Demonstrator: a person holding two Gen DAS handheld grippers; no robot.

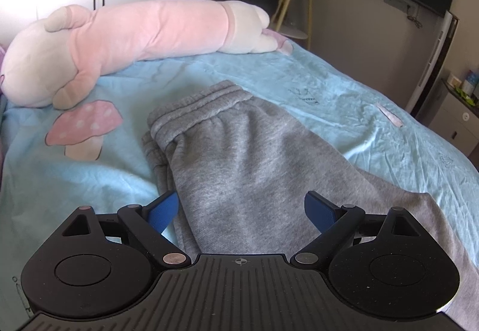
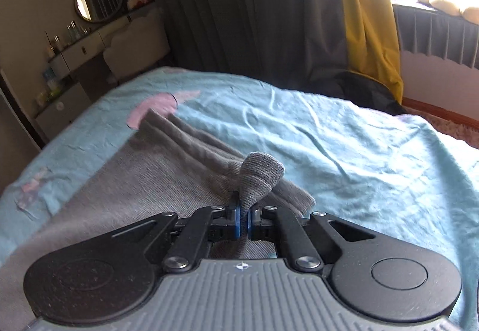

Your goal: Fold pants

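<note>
Right gripper (image 2: 244, 218) pinches a cuff of the grey sweatpants (image 1: 239, 157); left gripper (image 1: 241, 211) spread above them, mid-bed on the blue bedsheet (image 1: 344, 85); carry cuff toward waistband (image 1: 200, 106), keep pinch firm.

no readable text, labels or numbers anywhere.

One pair of grey knit sweatpants (image 1: 239, 151), one long pink-and-cream plush pillow (image 1: 119, 31) at eleven o'clock, one pale blue bedsheet (image 1: 359, 109), and two black two-finger grippers (image 1: 241, 208) (image 2: 244, 220).
</note>
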